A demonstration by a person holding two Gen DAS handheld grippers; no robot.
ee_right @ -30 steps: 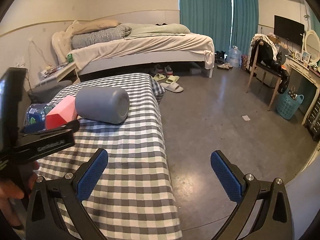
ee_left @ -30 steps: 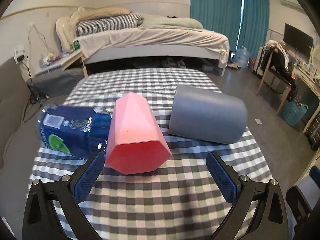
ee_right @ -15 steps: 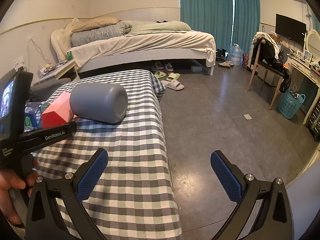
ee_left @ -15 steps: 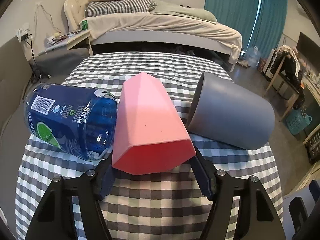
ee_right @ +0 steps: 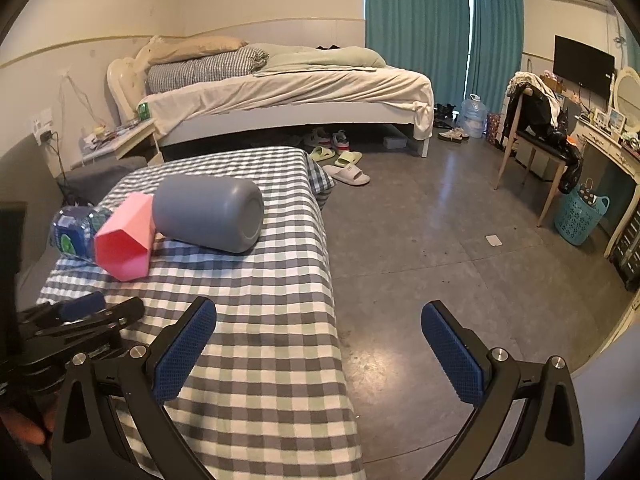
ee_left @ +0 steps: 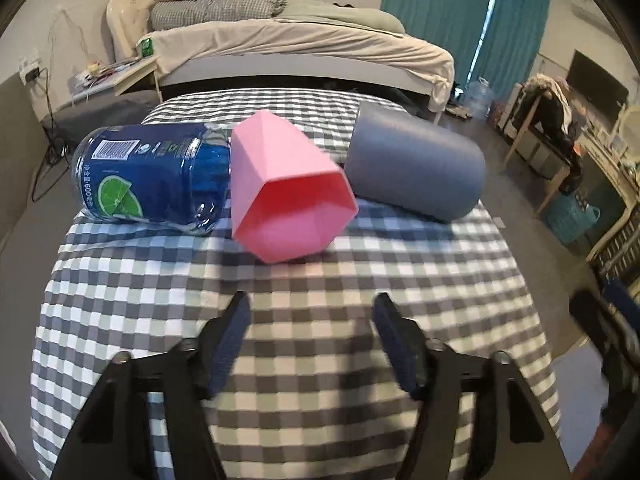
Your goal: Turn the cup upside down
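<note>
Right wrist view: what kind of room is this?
Most likely a lived-in bedroom: an unmade bed along the wall, slippers on the floor, and teal curtains over the window.

Soft, even daylight, entering through the gap in the teal curtains (ee_right: 468, 28), brightest there and paling the bed (ee_right: 304, 84) beside them; short soft shadows lie on the checked tabletop (ee_left: 304, 364) under the pink cup (ee_left: 288, 200) and grey cup (ee_left: 416, 168). Left wrist view: motion blur over the checks and the blue fingers (ee_left: 230, 344), sheen on the blue bottle (ee_left: 152, 172). Right wrist view: sharp, dull floor glare near the curtains; both views bow strongly, with black vignetted corners.
</note>
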